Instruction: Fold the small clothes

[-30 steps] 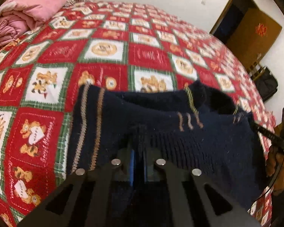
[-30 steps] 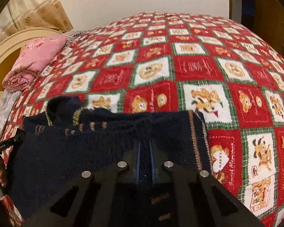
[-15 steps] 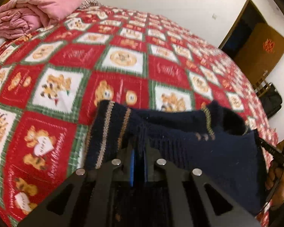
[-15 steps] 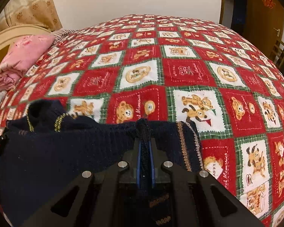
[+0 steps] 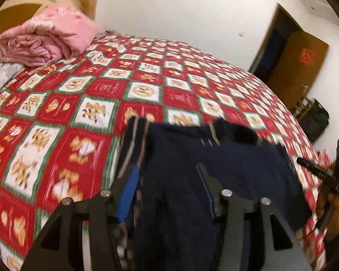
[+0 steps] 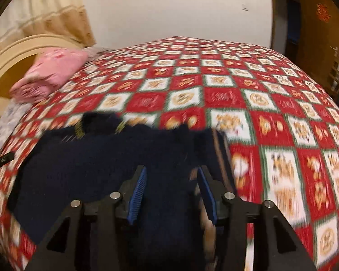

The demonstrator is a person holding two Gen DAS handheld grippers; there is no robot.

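Sweater (image 5: pixel 237 169) on bedspread (image 5: pixel 56 135); hand (image 5: pixel 334 210) only in left view.

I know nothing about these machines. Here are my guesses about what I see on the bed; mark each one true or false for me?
1. The dark navy sweater lies on a red, white and green checked blanket. True.
2. Both tongs are clamped tight on the sweater. False: the left tongs and the right tongs have just been opening; cloth lies between the blue pads, which no longer press on it.
3. A rolled pink quilt sits at the bed's far left end. True.
4. The sweater has plain, unstriped edges. False: tan stripes run along its ribbed edge.
5. The wooden door stands open. True.
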